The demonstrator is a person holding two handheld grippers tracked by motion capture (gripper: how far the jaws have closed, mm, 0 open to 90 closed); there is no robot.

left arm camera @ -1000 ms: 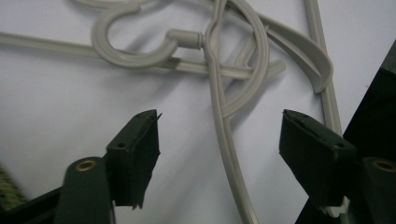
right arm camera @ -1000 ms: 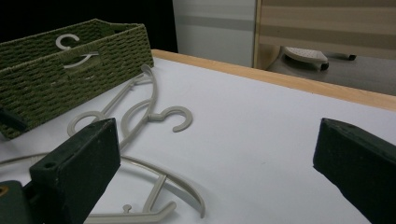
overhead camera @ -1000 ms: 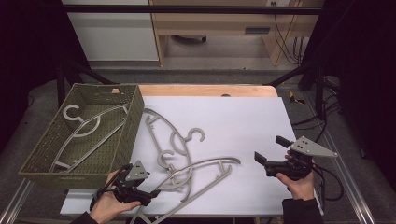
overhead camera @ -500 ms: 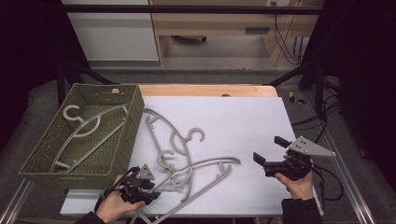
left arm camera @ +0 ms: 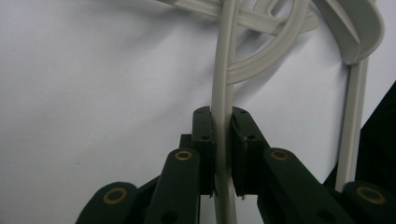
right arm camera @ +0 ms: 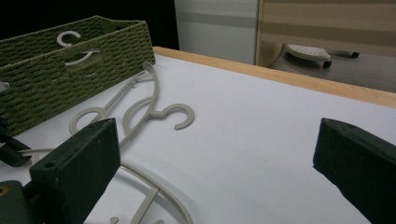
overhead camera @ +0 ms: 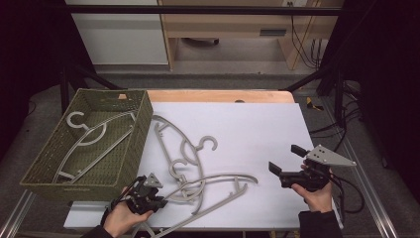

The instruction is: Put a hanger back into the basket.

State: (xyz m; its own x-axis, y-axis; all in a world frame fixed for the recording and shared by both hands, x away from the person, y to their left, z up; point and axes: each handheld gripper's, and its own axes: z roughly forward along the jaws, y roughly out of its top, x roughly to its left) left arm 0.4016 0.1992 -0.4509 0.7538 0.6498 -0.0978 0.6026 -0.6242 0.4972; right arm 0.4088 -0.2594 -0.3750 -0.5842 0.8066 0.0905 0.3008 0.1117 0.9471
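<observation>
Several pale grey plastic hangers (overhead camera: 173,144) lie tangled on the white sheet (overhead camera: 247,124). My left gripper (overhead camera: 162,198) sits at the front left. Its jaws have just been closing and now pinch a thin bar of the front hanger (overhead camera: 220,184). In the left gripper view both pads press on that bar (left arm camera: 222,79), with my left gripper (left arm camera: 223,135) shut around it. My right gripper (overhead camera: 286,158) hovers at the front right, open, with nothing between its jaws. The right gripper view has my right gripper (right arm camera: 217,158) wide apart over bare sheet, facing a hanger hook (right arm camera: 180,116).
A green woven basket (overhead camera: 49,176) stands at the left with another hanger (overhead camera: 94,134) inside; its wall (right arm camera: 56,88) is seen from the right gripper. A wooden table edge (overhead camera: 218,95) runs along the back. Bare sheet lies between the hangers and the right gripper.
The left gripper has closed its jaws onto the front hanger's bar. The right gripper has stayed where it was.
</observation>
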